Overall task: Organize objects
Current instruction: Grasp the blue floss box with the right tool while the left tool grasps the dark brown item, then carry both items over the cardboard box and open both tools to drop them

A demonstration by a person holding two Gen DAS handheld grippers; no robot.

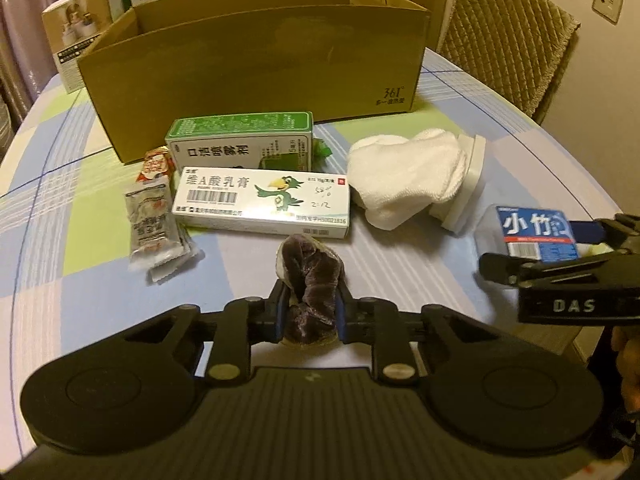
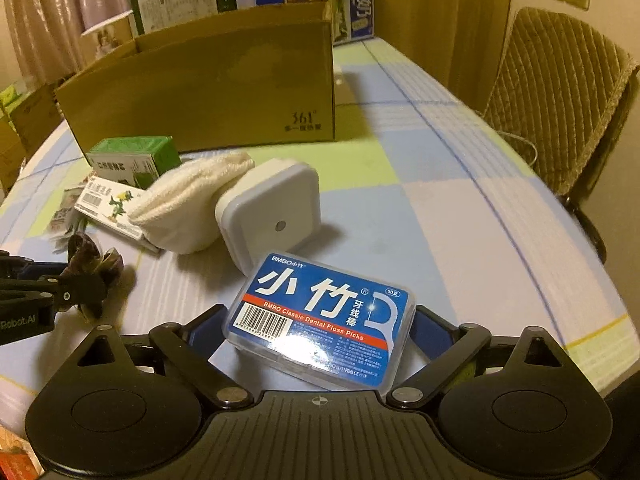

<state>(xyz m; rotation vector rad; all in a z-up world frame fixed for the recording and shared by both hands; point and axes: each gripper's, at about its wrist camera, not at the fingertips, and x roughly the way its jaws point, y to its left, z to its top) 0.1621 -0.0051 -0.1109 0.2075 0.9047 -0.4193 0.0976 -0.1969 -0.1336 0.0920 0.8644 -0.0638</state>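
**Purple plush in left, floss box in right**

Purple-brown plush scrap [image 1: 310, 280] clamped between left gripper [image 1: 310, 312] pads, jaws nearly closed on it, held low over the tablecloth [image 1: 400, 272]. Also seen from right wrist view at far left edge, same scrap [image 2: 86, 258] pinched in the black fingers.

Right gripper [image 2: 320, 332] wide, blue pads pressed on both ends of clear dental floss pick box [image 2: 320, 312], blue label up. Box just above or on the table; cannot tell which. Same box [image 1: 536, 232] at right edge of left wrist view.

Still on the table, near side of open cardboard box [image 1: 256, 60]:
- green-white medicine carton [image 1: 240, 142], just in front of cardboard wall
- white ointment carton with green bird print [image 1: 264, 202], in front of green one
- sachets [image 1: 156, 224], left of ointment carton, overlapping each other
- white folded cloth [image 2: 180, 208], leaning against white square container [image 2: 272, 208]

Quilted chair [image 2: 560, 92] past right table edge. Printed boxes [image 2: 180, 4] behind cardboard box.
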